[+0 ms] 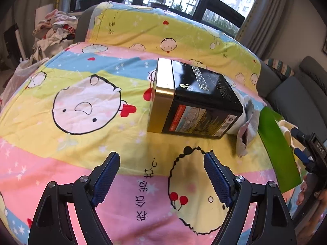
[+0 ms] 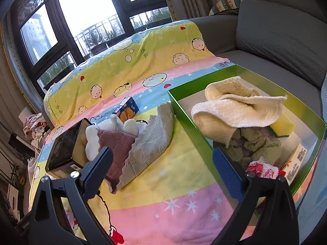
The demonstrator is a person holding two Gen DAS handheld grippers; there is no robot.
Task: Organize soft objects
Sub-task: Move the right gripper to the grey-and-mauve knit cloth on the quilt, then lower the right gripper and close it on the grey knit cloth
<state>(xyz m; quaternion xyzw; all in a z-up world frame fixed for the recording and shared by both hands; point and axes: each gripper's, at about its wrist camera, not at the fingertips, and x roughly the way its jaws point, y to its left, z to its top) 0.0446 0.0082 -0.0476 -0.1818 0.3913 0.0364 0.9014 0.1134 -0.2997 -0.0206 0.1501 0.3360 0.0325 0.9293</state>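
A: Start closest in. What are the two grippers doing?

B: Both are empty. The left gripper (image 1: 161, 175) has its jaws spread wide over the cartoon-print quilt (image 1: 81, 143), nothing between them. The right gripper (image 2: 163, 175) is released too, its jaws hanging above the quilt's pink stripe, the right jaw just at the near-left wall of the green box (image 2: 190, 126).

A: Why hold them open like that?

B: My guess is they're between picks. Open jaws pointing down at the bed suit reaching for the next soft thing.

A: And where are the soft things?

B: Split. In the right wrist view, a little beyond the left jaw, a maroon quilted cloth (image 2: 116, 149) lies on the quilt, partly under a grey knitted cloth (image 2: 151, 134), with a white plush toy (image 2: 114, 128) behind them. Those are still out. To the right, the green box already holds a cream fleece towel (image 2: 235, 110) folded over on top, a yellow sponge (image 2: 284, 126) and a crumpled olive rag (image 2: 257, 143), plus something red and white (image 2: 263, 169) at its near edge.

A: So the box is the collecting place?

B: It looks so; the soft items are heaped there, and the loose ones sit just left of it.

A: What about that dark tin?

B: The black and gold tin (image 1: 194, 100) lies on its side left of the cloths, the plush pressed against it. Farther back is a small blue carton (image 2: 127, 108). Both are hard, so likely left out deliberately.

A: And farthest?

B: The grey sofa (image 2: 276, 32) under the quilt, then the windows (image 2: 85, 10).
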